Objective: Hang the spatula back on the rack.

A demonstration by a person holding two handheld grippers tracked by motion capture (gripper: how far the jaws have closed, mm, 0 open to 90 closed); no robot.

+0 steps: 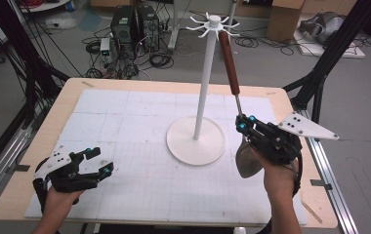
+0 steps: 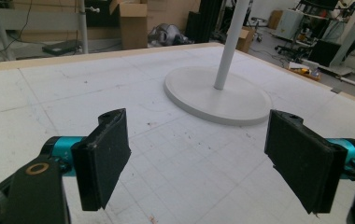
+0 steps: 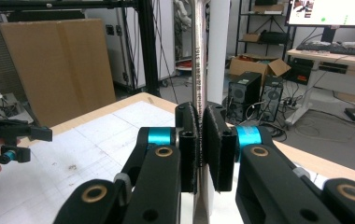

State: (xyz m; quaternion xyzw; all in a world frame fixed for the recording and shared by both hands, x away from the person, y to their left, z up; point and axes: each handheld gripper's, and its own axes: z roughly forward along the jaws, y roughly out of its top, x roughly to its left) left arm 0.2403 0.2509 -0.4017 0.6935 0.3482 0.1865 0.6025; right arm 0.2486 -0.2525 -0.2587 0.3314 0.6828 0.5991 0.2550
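Observation:
My right gripper (image 1: 242,122) is shut on the thin metal shaft of a ladle (image 1: 229,62) and holds it nearly upright. The ladle's brown handle points up towards the hooks at the top of the white rack (image 1: 206,78), and its metal bowl (image 1: 248,158) hangs beside the hand. In the right gripper view the pads (image 3: 188,140) of my right gripper (image 3: 200,114) clamp the shaft (image 3: 198,56), with the rack's pole (image 3: 218,51) just behind. My left gripper (image 1: 99,163) rests low at the front left, open with nothing between its fingers. Ahead of my left gripper (image 2: 199,122) lies the rack's round base (image 2: 213,95).
A white gridded mat (image 1: 125,126) covers the wooden table (image 1: 61,102). Black frame legs (image 1: 320,73) stand at the table's right and left. Computer towers (image 1: 134,27), cables and cardboard boxes (image 1: 283,19) sit on the floor beyond the far edge.

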